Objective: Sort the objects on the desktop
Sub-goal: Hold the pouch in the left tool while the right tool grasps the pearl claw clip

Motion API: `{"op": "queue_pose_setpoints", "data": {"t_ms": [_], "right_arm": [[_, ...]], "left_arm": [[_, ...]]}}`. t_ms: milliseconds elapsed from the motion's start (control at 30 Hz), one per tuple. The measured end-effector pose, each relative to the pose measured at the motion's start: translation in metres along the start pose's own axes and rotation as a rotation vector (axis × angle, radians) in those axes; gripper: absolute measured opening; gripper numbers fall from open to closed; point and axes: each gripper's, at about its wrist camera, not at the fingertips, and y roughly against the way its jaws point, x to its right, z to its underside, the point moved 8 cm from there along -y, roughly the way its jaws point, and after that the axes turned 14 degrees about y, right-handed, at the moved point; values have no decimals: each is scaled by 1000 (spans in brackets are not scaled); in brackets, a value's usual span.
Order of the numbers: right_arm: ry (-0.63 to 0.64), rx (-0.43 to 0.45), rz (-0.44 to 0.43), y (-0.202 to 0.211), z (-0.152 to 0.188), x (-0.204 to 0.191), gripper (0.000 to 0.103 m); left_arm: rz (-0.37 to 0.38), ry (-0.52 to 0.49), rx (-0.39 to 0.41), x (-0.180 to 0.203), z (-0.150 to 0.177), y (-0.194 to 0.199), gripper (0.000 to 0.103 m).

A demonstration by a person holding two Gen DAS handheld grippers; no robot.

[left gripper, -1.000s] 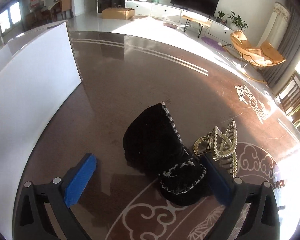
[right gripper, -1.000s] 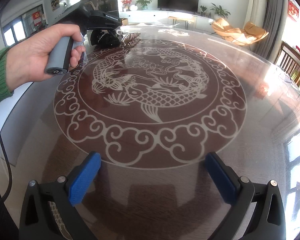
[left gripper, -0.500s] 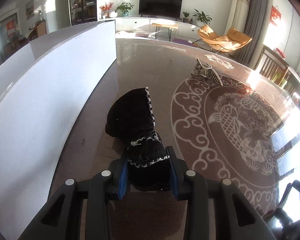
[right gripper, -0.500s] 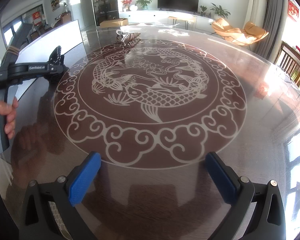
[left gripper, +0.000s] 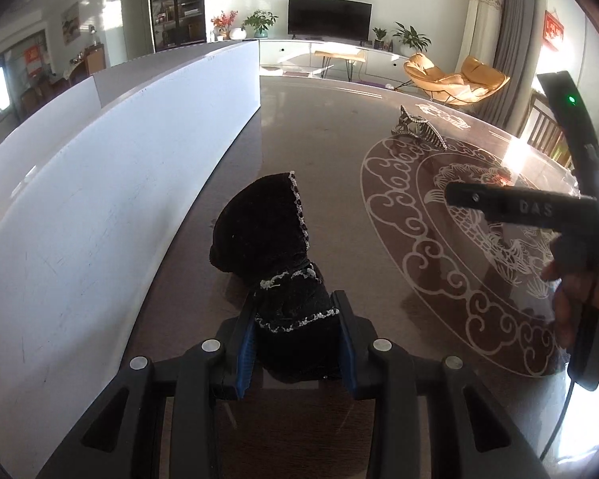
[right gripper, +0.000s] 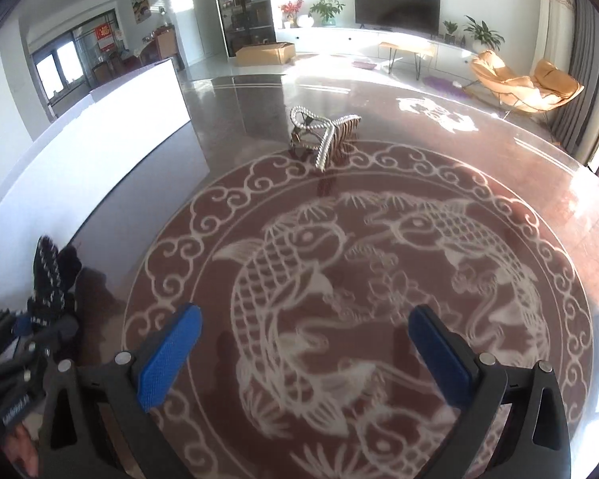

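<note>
Gripping a black bow [left gripper: 275, 263] by its near end, the left gripper [left gripper: 297, 337] holds it beside the white board [left gripper: 100, 207] at the table's [left gripper: 331, 151] left edge. Only the right view shows the right gripper [right gripper: 305, 353] spread wide over the fish pattern. A pearl clip [right gripper: 323, 135] lies far off. A second ago the left fingers stood open around the bow, beside the clip.

Black tool [right gripper: 305, 353], blue pads [right gripper: 167, 355], silver screws.
</note>
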Motion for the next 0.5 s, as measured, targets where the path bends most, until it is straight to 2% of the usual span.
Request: {"op": "queue_pose_setpoints", "data": {"t_ms": [100, 200, 233, 300, 367, 500], "right_arm": [[-40, -32, 26, -40, -47, 9, 103], [-62, -54, 76, -64, -78, 19, 101], [-78, -62, 86, -70, -83, 24, 97], [-93, -51, 113, -69, -87, 34, 50], [-103, -32, 85, -67, -85, 36, 44], [-50, -5, 59, -46, -58, 27, 44]], "left_arm": [[-9, -8, 1, 1, -1, -2, 36], [-13, -11, 2, 2, -1, -3, 36], [-11, -10, 1, 1, -2, -4, 36], [-9, -8, 1, 1, -2, -5, 36], [-6, -6, 0, 2, -3, -5, 36], [0, -1, -1, 0, -3, -4, 36]]}}
